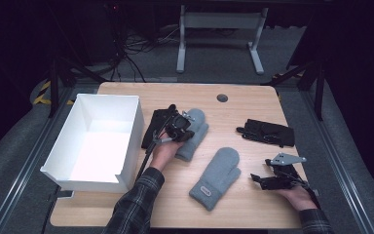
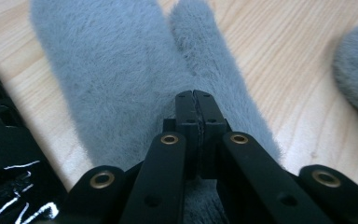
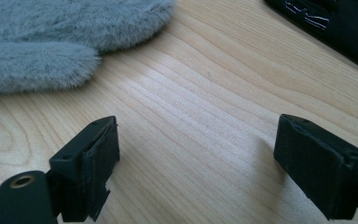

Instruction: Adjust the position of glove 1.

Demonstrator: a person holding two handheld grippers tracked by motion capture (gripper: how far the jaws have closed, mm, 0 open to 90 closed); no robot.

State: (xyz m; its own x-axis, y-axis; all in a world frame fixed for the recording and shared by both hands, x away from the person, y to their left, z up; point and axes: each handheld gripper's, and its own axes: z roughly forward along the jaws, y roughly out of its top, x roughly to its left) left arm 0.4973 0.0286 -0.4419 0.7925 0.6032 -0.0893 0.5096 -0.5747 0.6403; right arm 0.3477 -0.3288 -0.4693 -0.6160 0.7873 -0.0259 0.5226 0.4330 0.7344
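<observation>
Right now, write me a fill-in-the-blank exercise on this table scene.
1. The left tongs are ____ over a grey mitten.
2. The right tongs stand ____ above bare wood.
3. The white box sits at the table's ____ side in the high view.
4. The grey mittens number ____, the second lying nearer the person.

Missing words: shut; open; left; two
</observation>
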